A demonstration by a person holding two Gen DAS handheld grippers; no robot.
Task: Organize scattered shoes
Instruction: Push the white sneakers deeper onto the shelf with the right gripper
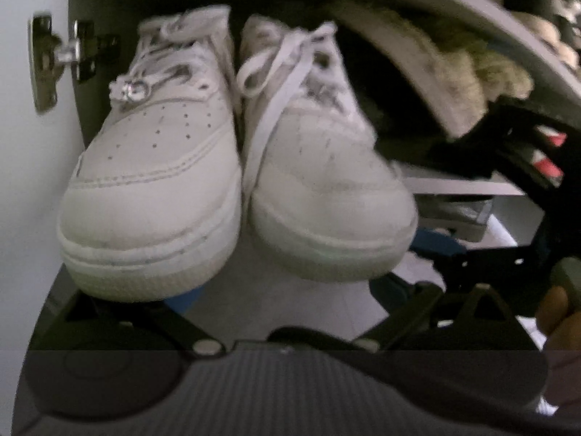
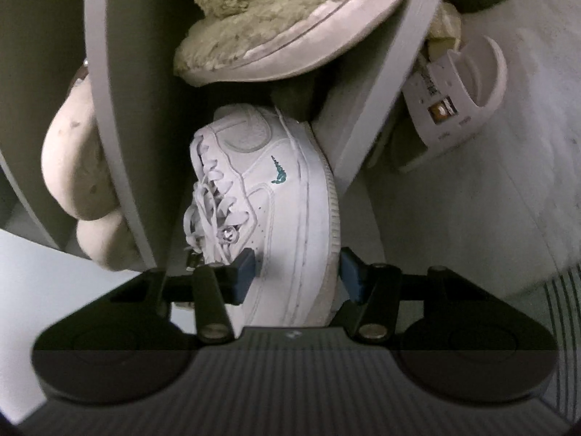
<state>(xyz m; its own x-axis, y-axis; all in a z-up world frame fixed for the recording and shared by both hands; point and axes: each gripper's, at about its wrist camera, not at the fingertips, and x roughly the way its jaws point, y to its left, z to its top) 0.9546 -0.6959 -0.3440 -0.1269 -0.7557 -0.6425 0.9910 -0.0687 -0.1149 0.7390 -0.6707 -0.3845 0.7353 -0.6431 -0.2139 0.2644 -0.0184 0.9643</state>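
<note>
White leather sneaker (image 2: 268,196), teal logo, clamped by right tongs (image 2: 297,276); left tongs' state unclear.

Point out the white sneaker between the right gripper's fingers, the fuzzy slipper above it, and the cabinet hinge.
white sneaker (image 2: 279,196): right wrist view, side panel.
fuzzy slipper (image 2: 276,32): right wrist view, plush upper.
cabinet hinge (image 1: 60,60): left wrist view, metal arm.

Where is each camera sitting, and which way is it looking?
Left wrist camera: sits on the left gripper, looking at the toes of two white sneakers, left one, right one, side by side in the shoe cabinet; black finger arms, a fingertip at right.
Right wrist camera: sits on the right gripper, rolled sideways, looking along one white sneaker between its blue pads, a fuzzy slipper beyond.
Shared: a white sneaker with a sparkly lace charm, fuzzy slippers, grey shelves.
</note>
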